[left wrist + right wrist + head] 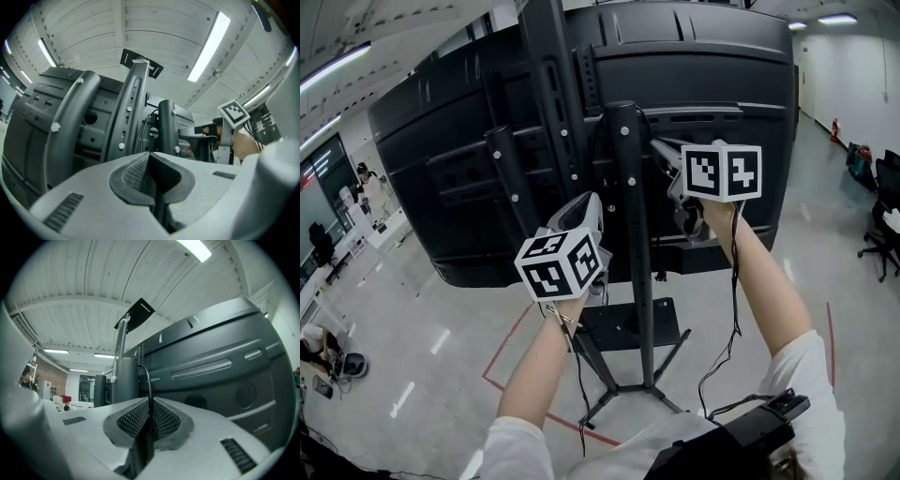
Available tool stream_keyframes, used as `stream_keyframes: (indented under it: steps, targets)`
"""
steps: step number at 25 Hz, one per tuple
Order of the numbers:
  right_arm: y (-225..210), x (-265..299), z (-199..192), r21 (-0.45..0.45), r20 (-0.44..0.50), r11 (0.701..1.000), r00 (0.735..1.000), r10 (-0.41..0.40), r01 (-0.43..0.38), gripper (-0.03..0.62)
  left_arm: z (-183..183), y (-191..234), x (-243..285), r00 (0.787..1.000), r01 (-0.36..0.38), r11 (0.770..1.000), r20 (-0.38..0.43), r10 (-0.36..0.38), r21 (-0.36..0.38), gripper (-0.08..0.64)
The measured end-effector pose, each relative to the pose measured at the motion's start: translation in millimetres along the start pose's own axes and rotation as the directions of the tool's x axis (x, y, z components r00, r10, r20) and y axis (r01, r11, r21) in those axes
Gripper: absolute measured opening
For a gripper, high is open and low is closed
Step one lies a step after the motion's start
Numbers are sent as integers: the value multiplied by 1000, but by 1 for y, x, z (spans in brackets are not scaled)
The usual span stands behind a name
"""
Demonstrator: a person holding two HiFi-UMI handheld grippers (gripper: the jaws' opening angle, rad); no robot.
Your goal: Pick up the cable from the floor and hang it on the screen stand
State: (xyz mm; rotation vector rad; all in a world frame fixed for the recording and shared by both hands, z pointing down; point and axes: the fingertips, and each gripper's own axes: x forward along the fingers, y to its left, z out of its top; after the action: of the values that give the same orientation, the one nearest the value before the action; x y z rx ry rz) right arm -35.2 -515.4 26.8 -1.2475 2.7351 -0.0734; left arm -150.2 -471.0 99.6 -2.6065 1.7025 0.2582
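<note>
Black cable (149,389) pinched by right gripper (151,404) beside stand post (124,380); left gripper (149,161) clenched

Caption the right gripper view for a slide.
Right gripper shut on thin black cable arcing toward the stand post behind the screen.

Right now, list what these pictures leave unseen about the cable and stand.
Cable far end: right gripper view, lost behind the stand post.
Cable's lower run: right gripper view, buried under the right tool.
Cable in head view: too thin against the dark screen.
Stand base: head view, partly covered by the left arm.
</note>
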Motion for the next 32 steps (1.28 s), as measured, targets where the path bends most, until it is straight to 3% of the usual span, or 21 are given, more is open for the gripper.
stream_keyframes:
  steps: [10,16,27,32]
  targets:
    - [8,-18,-12,-16,11,1000,1000,20,-20,25,-24,-6,-8,1000,-3,1000,-20,2,-31,3]
    - [4,-34,-25,-43,22,998,999,-37,38,25,-37,-9,-21,999,-21,999,-29,20,-25,3]
    - [-1,-67,-82,-24,27,991,991,-127,128,23,-71,-17,-62,997,-53,998,-56,52,-16,3]
    - [14,-92,-124,-4,23,993,993,-114,114,23,-88,-27,-93,999,-27,1000,-44,27,1,3]
